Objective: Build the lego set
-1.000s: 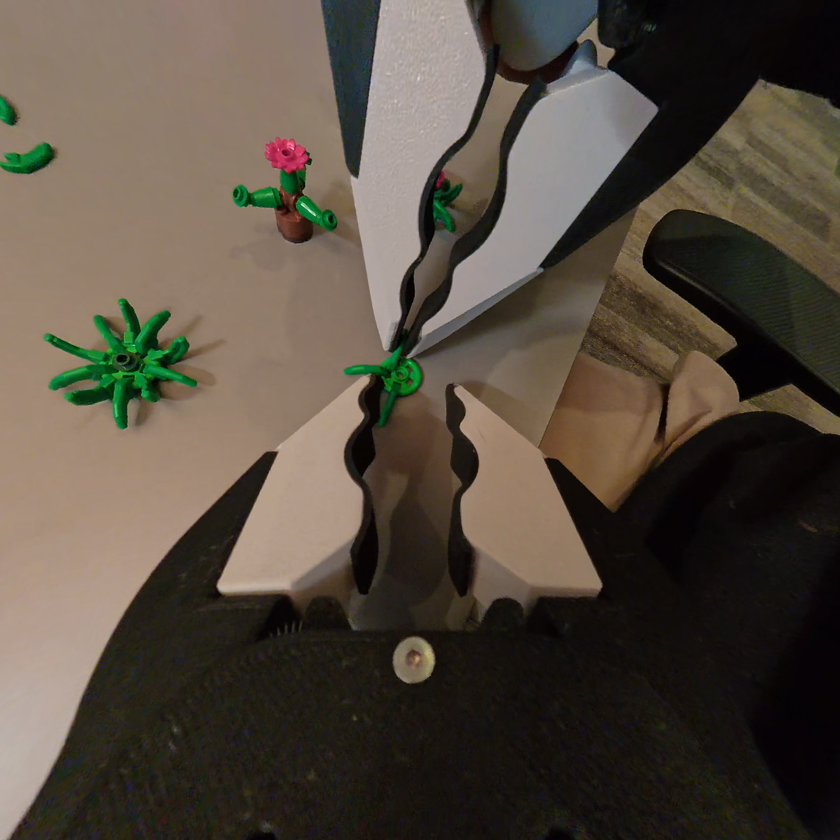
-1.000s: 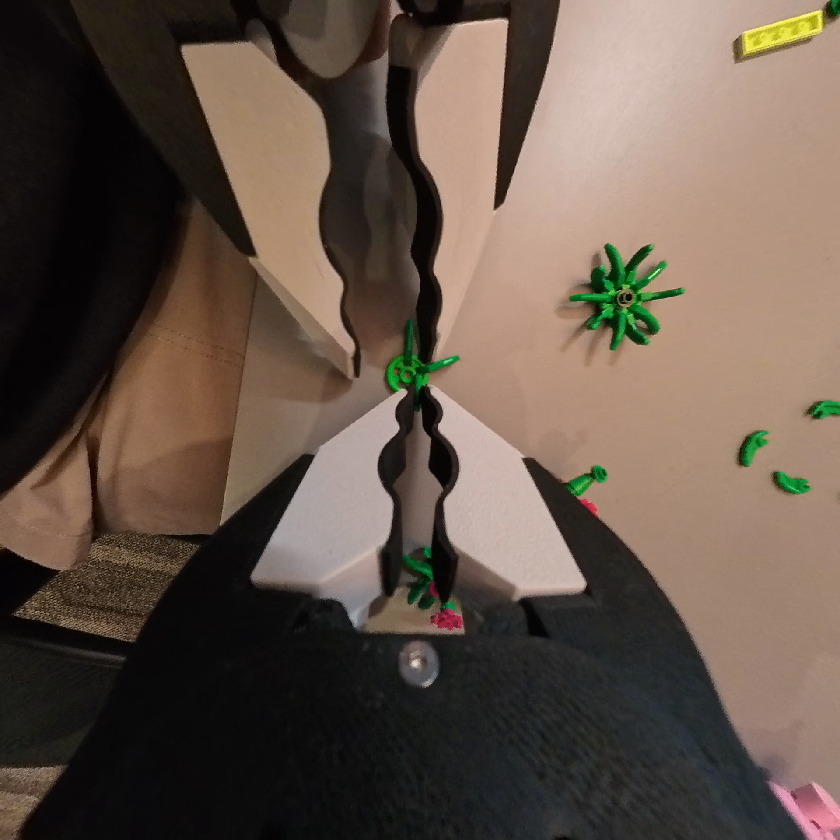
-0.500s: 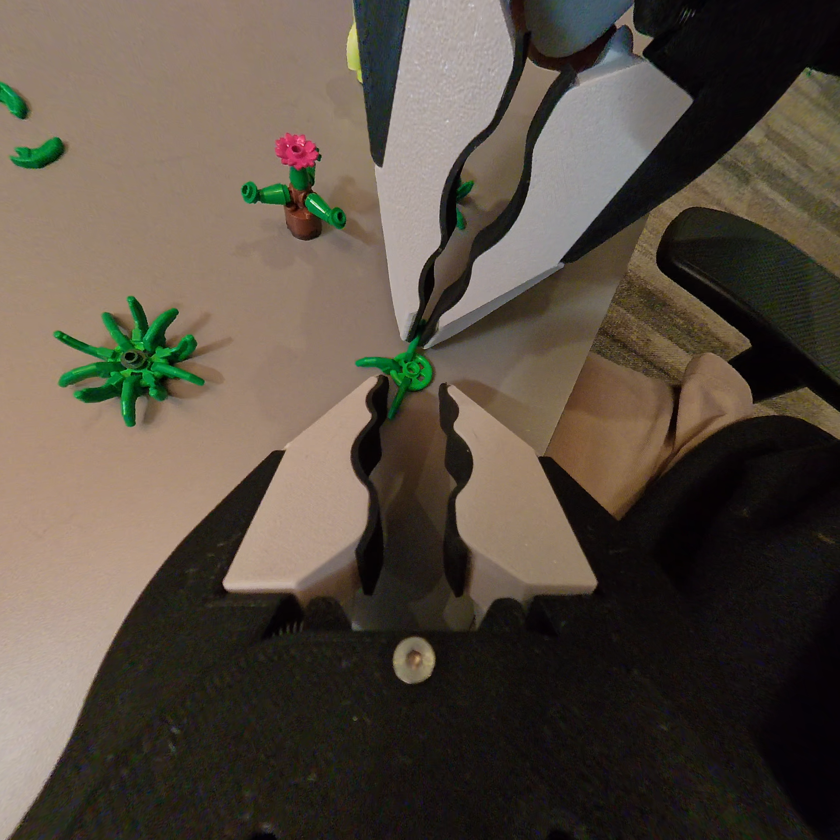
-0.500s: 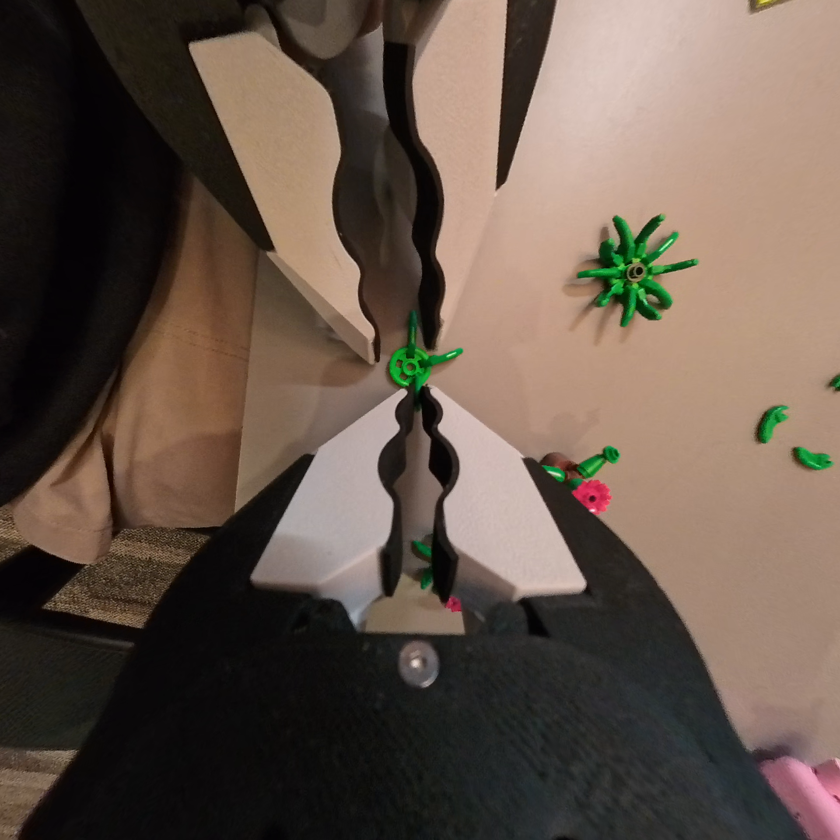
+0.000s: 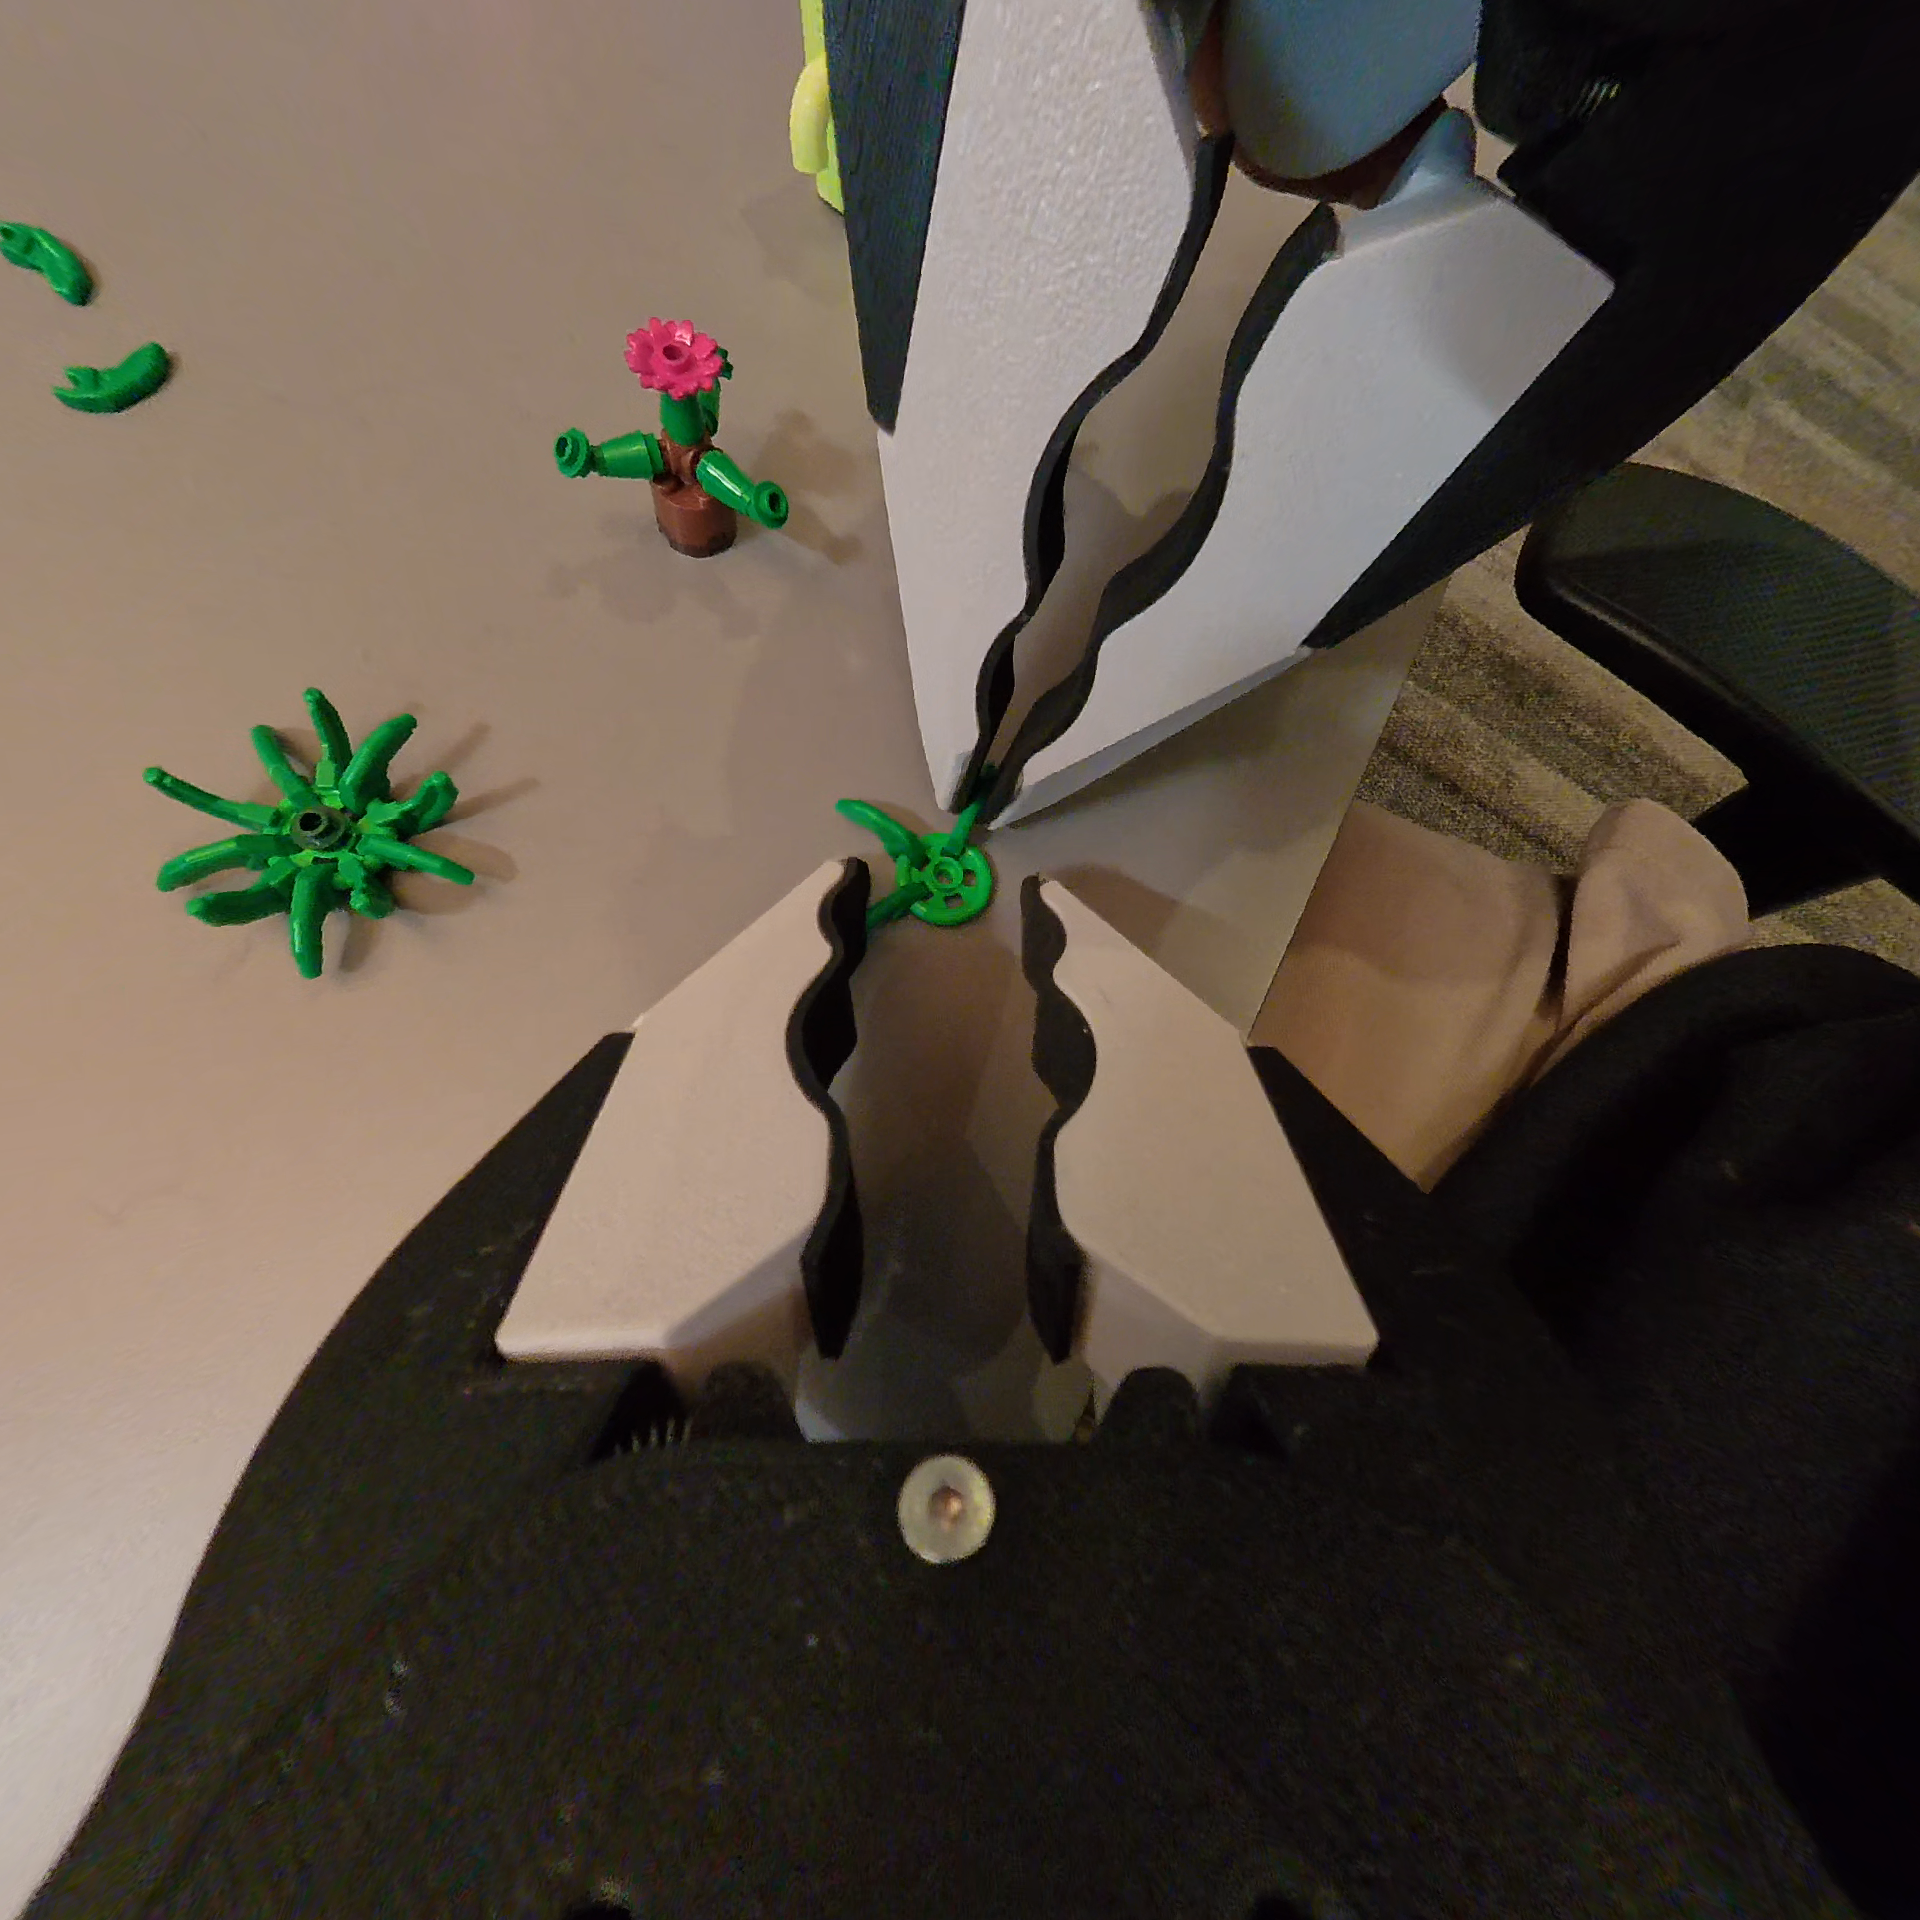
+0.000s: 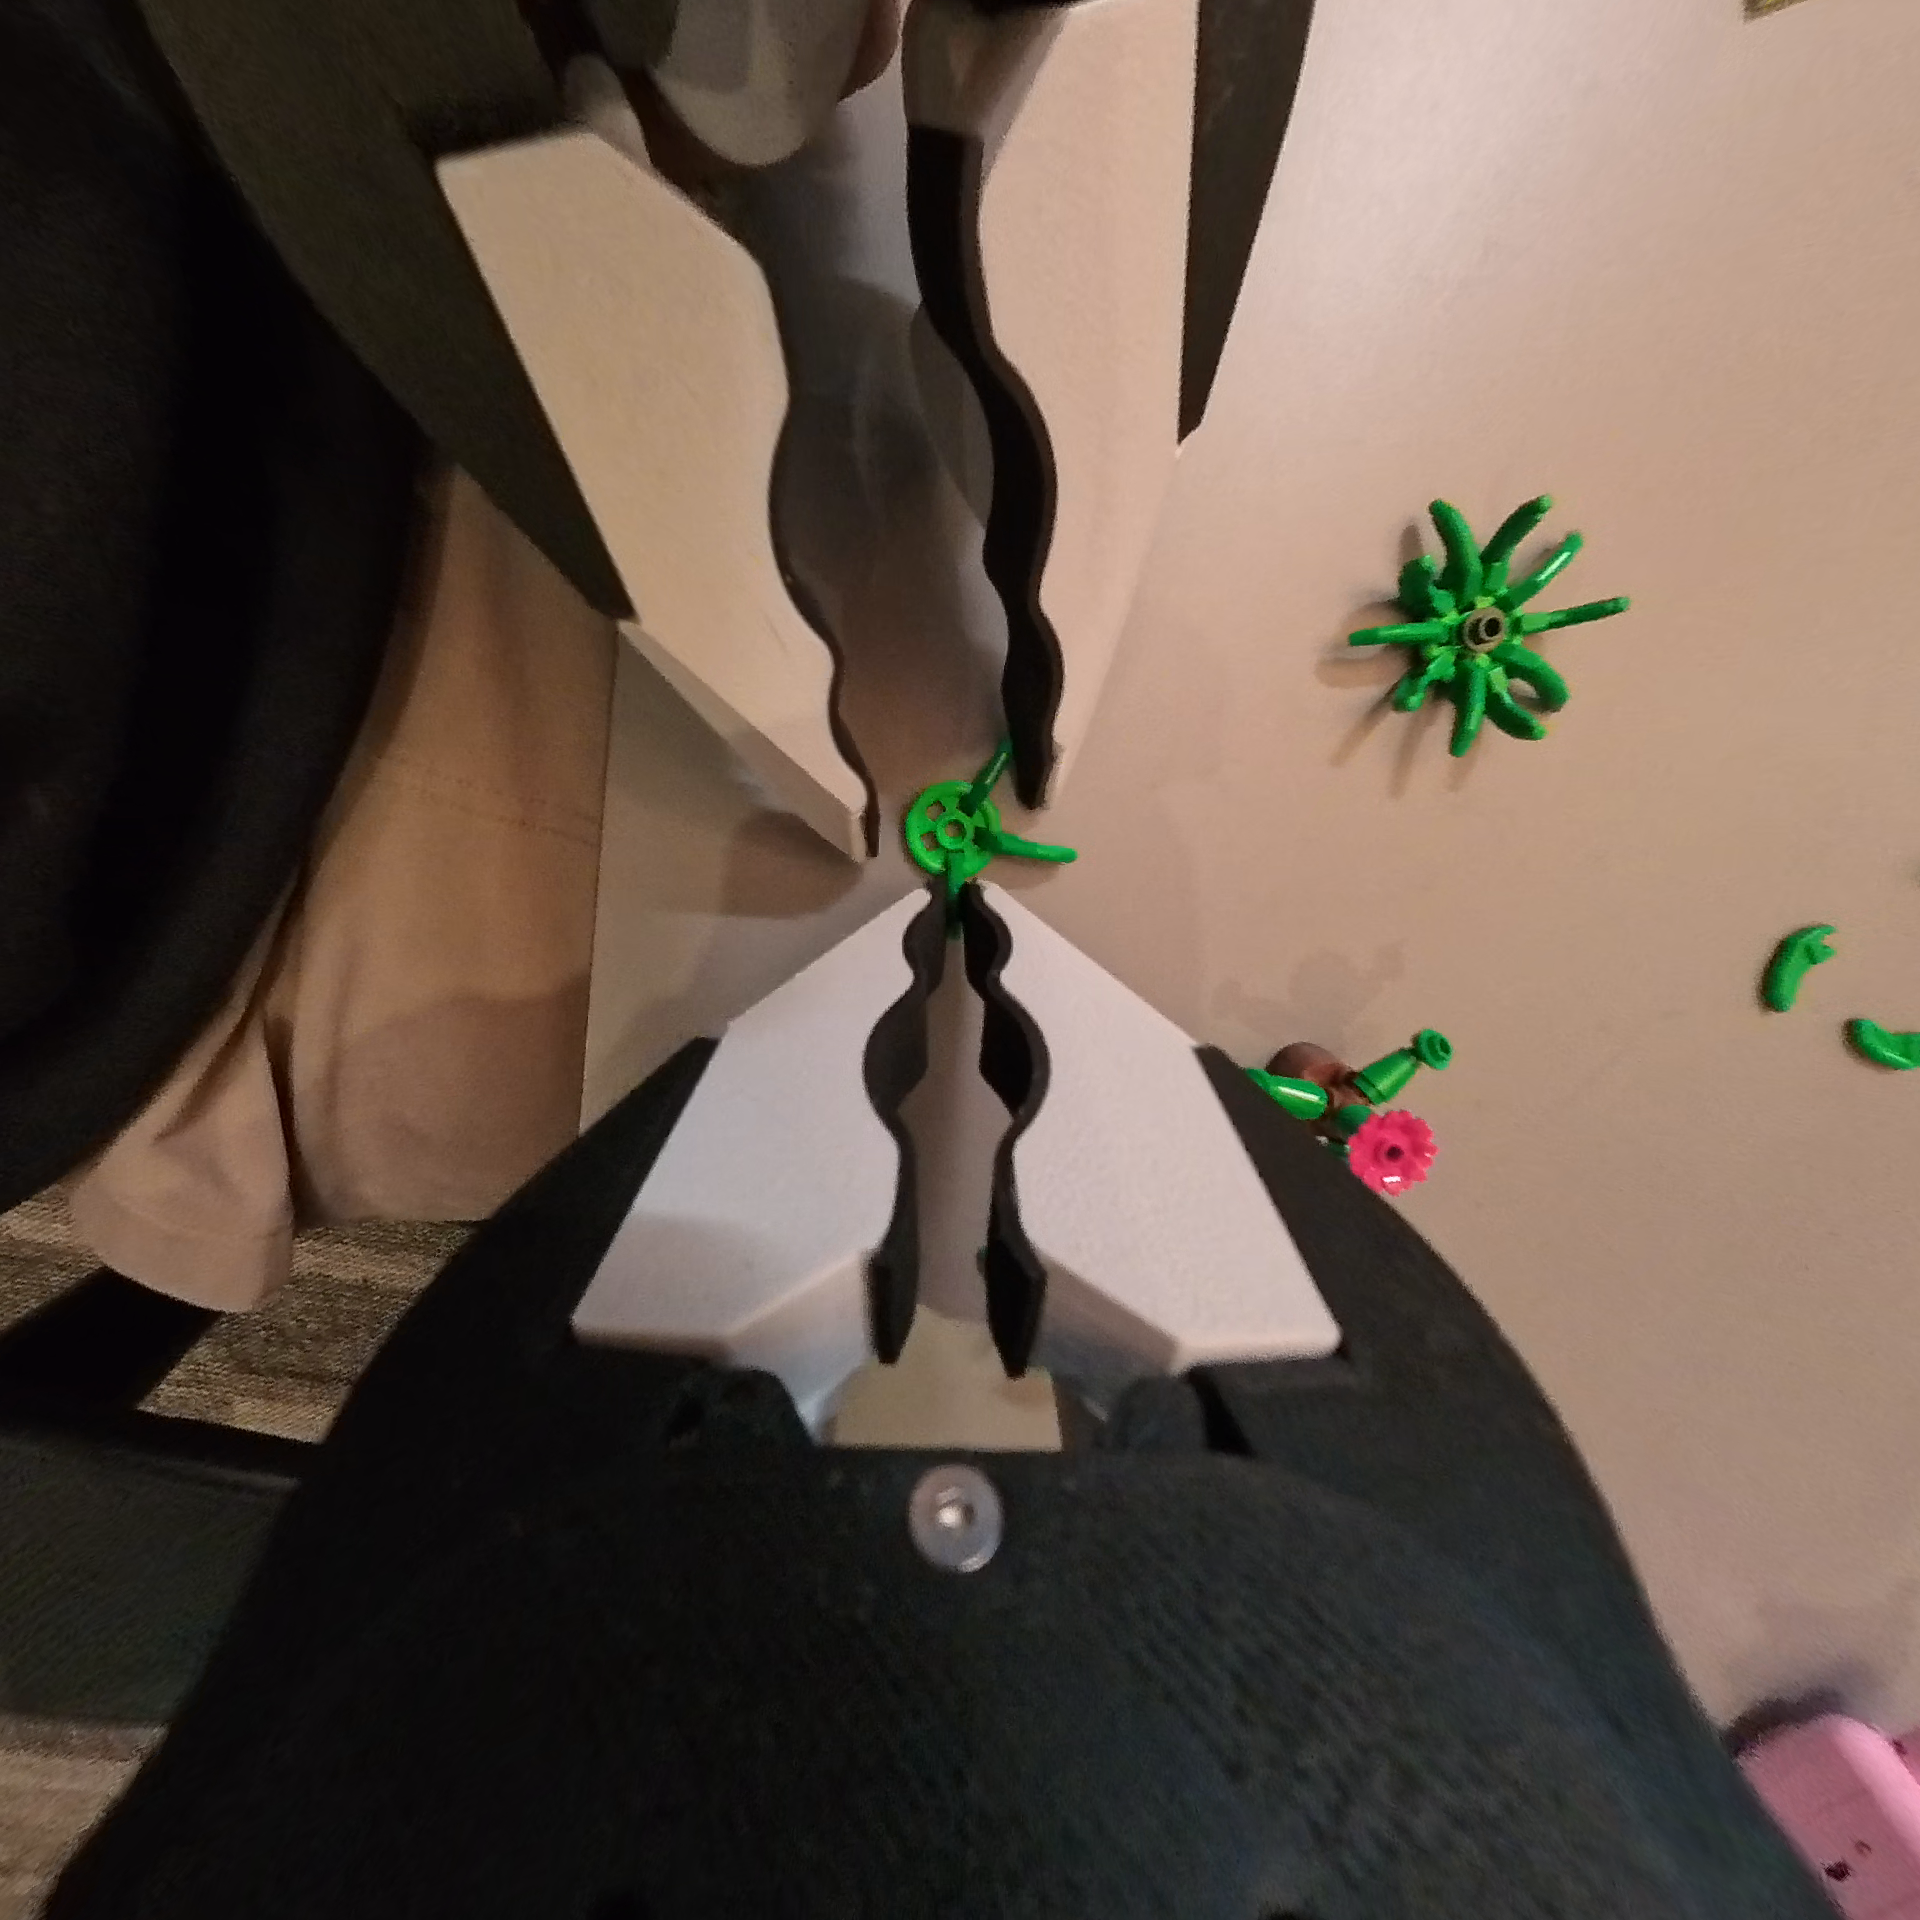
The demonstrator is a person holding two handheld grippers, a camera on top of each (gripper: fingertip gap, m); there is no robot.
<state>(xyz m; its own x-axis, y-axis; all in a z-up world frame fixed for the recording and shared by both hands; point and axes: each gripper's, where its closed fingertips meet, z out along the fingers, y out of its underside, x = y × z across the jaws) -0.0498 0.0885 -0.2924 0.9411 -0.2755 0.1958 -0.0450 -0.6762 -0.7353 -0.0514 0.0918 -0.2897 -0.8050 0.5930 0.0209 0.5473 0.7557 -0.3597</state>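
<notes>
Dim warm light, soft shadows

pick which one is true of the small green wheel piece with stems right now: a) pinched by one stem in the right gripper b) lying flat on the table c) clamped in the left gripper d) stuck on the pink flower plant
a: the right gripper has its fingers shut on one stem of the green wheel piece, while the left gripper is open around it.
</notes>
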